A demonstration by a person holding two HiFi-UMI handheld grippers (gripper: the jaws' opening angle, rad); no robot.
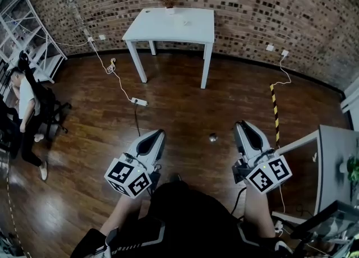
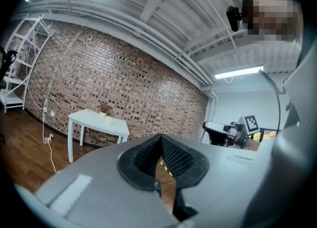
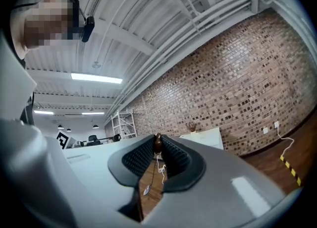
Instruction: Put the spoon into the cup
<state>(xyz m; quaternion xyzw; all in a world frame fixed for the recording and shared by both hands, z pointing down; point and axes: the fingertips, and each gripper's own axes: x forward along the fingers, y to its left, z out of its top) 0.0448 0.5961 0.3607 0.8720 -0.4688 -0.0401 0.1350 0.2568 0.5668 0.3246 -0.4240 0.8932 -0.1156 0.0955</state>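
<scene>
Your right tongs (image 3: 157, 147) pinch a small brown thing, seemingly the spoon (image 3: 157, 143), at their very tips. It looks light, stiff and likely slippery, so grip it firmly. Your left tongs (image 2: 161, 138) are pressed together, empty.

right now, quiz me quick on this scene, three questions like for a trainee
1. True or false: the left tongs hold something.
2. Which tongs pinch the spoon? A left, B right, C neither.
3. What white thing lies on the wooden floor near a front leg of the white table?
Key: 1 false, their tips meet on nothing. 2 B, the right tongs. 3 a power strip.
</scene>
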